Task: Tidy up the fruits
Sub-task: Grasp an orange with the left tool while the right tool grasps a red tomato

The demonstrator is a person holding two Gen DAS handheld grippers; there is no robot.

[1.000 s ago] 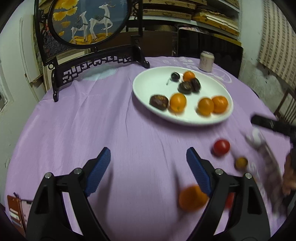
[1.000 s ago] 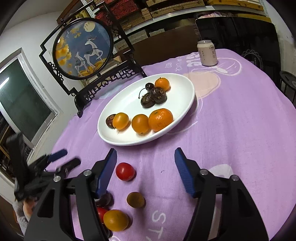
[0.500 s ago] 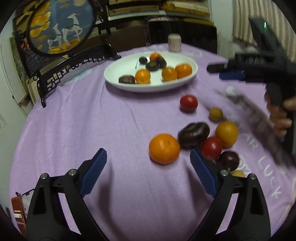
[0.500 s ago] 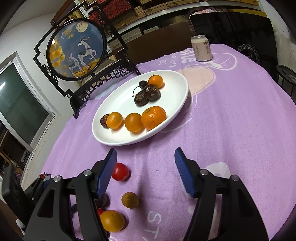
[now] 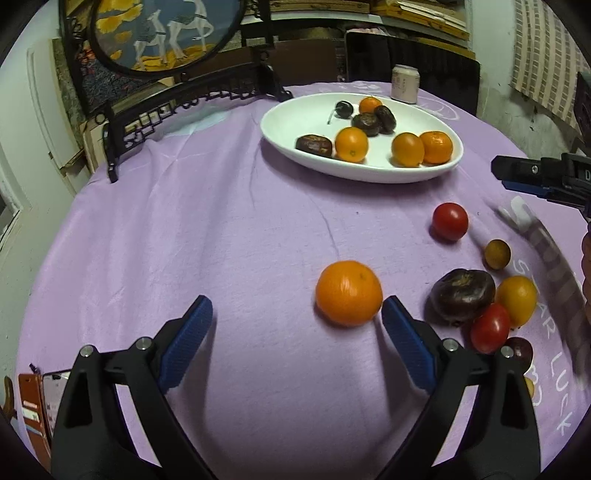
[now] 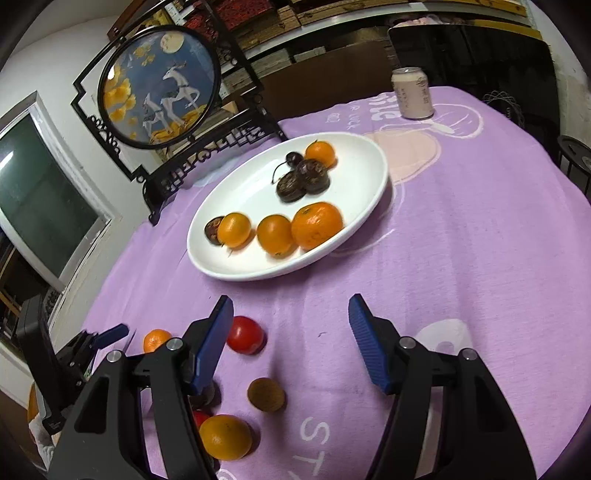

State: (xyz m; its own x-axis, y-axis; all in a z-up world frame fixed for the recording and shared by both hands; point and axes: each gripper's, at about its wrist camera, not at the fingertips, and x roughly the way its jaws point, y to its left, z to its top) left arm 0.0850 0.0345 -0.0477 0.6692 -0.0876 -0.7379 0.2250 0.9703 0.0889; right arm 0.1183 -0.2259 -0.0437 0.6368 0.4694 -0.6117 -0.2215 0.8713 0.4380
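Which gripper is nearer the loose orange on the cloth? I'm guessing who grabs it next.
Left. The left gripper is open with the orange just ahead, by its right finger. The right gripper is open, farther off beyond the other fruit.

The left wrist camera sits just behind the left claw (image 5: 297, 319) and looks forward and down across the bench (image 5: 221, 236). It is low and close — a big orange (image 5: 348, 292) lies right at the tip of one finger. Far ahead it sees the white plate (image 5: 295, 146), the can (image 5: 405, 88) and the round deer picture (image 5: 166, 33).

The right wrist camera sits behind the right claw (image 6: 290, 317) and looks forward and down too, from the other side. It sees the plate (image 6: 240, 206) a little nearer.

Both views share the plate, the can (image 6: 412, 92), the deer picture (image 6: 159, 85) and the red tomato (image 5: 450, 221) (image 6: 245, 334) — and each one catches the other claw at its edge.
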